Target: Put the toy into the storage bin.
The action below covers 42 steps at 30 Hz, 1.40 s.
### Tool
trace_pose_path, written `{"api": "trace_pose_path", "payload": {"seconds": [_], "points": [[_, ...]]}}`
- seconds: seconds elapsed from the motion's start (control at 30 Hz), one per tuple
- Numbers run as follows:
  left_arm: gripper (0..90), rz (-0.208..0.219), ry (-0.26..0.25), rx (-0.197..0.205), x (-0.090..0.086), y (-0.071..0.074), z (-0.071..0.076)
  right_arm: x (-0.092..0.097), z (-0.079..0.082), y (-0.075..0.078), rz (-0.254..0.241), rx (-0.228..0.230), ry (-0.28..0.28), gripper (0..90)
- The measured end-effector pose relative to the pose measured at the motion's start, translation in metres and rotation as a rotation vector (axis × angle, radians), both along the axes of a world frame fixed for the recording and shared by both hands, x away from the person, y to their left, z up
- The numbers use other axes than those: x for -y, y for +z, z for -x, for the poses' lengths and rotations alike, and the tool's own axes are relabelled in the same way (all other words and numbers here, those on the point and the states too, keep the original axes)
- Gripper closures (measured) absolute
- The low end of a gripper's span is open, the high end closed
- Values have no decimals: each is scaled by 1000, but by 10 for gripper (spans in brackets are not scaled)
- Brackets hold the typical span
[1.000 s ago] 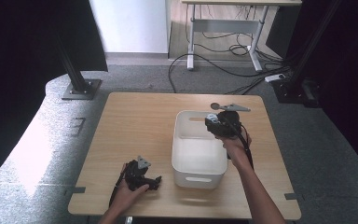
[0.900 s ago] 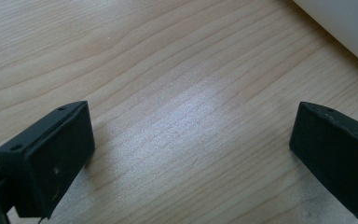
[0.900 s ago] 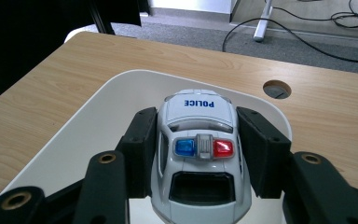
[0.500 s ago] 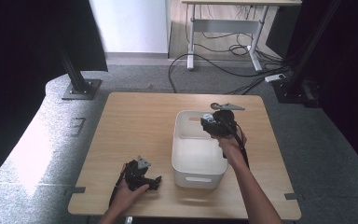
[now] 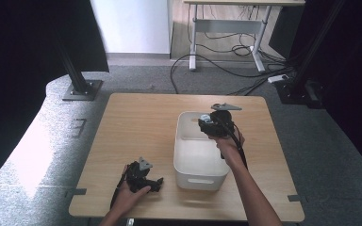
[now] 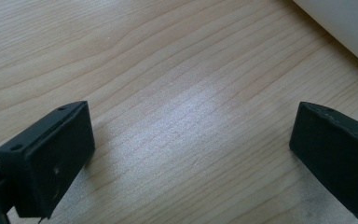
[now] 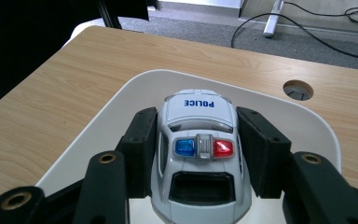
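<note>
Listing what we see on the wooden tabletop (image 5: 136, 127), item by item.

Item one: toy police car (image 7: 199, 154), white body, "POLICE" lettered on the hood, blue and red light bar on the roof. We find it clamped by its two sides between the pads of the right tongs (image 7: 198, 151), held above the far end of the bin, its hood pointing away from the hand. In the high view we see these tongs (image 5: 207, 125) over the bin's far right corner.

Item two: white plastic bin (image 5: 195, 162), rectangular with rounded corners, a grip slot in its near wall, standing right of the tabletop's middle. We see its pale rim (image 7: 126, 88) curving below the car.

Item three: left tongs (image 5: 159, 181), resting low at the near edge of the tabletop, just left of the bin. We note their jaws standing wide apart with bare wood between them (image 6: 191, 135); the bin's wall (image 6: 345, 23) lies close by.

Item four: round cable hole (image 7: 298, 89) in the tabletop, beyond the bin.
</note>
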<state>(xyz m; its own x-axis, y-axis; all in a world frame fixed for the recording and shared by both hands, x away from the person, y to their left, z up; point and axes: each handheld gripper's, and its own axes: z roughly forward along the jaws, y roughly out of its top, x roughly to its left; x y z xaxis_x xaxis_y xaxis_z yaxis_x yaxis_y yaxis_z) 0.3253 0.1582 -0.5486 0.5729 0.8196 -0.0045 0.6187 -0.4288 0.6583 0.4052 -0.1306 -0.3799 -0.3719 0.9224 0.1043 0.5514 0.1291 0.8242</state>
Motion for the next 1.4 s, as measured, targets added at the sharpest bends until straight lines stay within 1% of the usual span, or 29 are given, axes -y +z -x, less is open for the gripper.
{"api": "trace_pose_path", "payload": {"seconds": [0.43,0.57,0.77,0.97,1.03,1.4], "points": [[0,0,0,0,0,0,0,-9,-4,-1,6,-9,7,502],[0,0,0,0,0,0,0,-12,-7,-2,11,-15,10,502],[0,0,-1,0,0,0,0,-21,-11,-5,5,-30,13,502],[0,0,0,1,0,0,0,-28,-15,-6,12,-33,22,502],[0,0,0,1,0,0,0,-32,-19,-9,18,-43,23,503],[0,2,1,-1,0,0,0,-40,-24,-12,28,-58,27,502]]}}
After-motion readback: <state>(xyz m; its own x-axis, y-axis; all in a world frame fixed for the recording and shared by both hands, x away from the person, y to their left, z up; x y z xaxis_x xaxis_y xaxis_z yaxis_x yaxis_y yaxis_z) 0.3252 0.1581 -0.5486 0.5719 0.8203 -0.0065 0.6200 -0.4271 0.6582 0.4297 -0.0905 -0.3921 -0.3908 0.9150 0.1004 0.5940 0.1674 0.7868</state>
